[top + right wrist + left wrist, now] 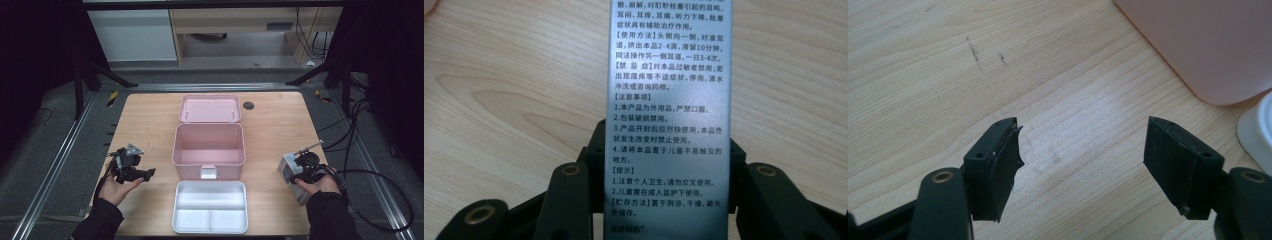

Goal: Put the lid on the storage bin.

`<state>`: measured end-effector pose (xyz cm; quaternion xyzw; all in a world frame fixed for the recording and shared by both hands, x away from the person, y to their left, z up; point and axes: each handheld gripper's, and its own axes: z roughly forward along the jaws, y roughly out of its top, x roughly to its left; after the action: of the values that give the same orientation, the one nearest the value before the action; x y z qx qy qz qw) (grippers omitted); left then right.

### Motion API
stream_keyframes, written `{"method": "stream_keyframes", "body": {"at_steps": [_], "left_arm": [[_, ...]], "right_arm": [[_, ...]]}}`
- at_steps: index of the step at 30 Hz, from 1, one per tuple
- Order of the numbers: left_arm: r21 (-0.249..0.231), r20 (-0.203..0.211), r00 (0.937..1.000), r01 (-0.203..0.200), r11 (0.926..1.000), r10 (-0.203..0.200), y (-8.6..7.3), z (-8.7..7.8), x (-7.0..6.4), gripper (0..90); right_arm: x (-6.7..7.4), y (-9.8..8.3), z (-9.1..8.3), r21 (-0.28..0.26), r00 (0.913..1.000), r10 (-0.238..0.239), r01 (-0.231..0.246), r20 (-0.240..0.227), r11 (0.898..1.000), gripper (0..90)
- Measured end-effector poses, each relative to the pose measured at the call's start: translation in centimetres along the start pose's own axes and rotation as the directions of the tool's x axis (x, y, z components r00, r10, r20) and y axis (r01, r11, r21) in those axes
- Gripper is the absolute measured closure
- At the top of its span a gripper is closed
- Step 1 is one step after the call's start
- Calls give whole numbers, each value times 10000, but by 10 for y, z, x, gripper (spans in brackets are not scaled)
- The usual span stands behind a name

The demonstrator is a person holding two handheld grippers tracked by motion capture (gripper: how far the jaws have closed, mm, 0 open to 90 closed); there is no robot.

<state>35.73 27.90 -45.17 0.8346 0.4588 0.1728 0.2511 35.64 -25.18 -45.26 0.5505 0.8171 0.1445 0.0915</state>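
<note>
On the right of the surface [270, 115], near the edge, the right tongs [292, 172] are clamped on a silver box [290, 170]. In the right gripper view the box [669, 115] runs up between the two black jaws, its grey face printed with lines of small text, and both jaws sit flush against its long sides. The box lies low over the wood, well to the right of the pink bin [208, 145]; whether it touches the wood cannot be told.

The left tongs [145, 174] rest in the person's upturned left hand [117, 187] on the left side, near the edge. In the left gripper view the left tongs [1083, 165] stand wide apart with nothing between them, just bare wood below. A rounded corner of the pink bin [1208, 45] shows at the far right of that view, and a bit of the white tray [1258, 130] beside it.

The bin stands open in the middle of the surface. Its pink lid [210, 108] lies flat just beyond it, at the far side. The white tray [210, 207], split into compartments, lies just on the near side of the bin, between the two hands.
</note>
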Motion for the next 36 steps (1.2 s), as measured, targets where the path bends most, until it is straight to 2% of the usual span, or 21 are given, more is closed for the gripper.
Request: {"method": "stream_keyframes", "body": {"at_steps": [7, 20, 24, 30, 36], "left_arm": [[69, 6, 10000, -14, 10000, 14, -1, 1, 0, 307], [307, 36, 9999, -130, 9994, 129, -2, 5, -1, 309], [357, 45, 9999, -144, 9993, 142, -2, 6, -2, 310], [340, 18, 9999, -124, 9993, 123, -2, 6, -1, 311], [364, 52, 9999, -144, 9992, 142, -2, 6, -1, 311]], "right_arm": [[0, 4, -14, -293, 10000, -40, 37, -88, 9996, 569], [8, 17, -45, -959, 9987, -507, 495, -104, 9942, 570], [11, 25, -58, -1250, 9976, -672, 644, -184, 9901, 571], [20, 38, -81, -1833, 9949, -993, 939, -203, 9786, 571], [31, 54, -93, -2241, 9907, -1304, 1188, -379, 9673, 571]]}}
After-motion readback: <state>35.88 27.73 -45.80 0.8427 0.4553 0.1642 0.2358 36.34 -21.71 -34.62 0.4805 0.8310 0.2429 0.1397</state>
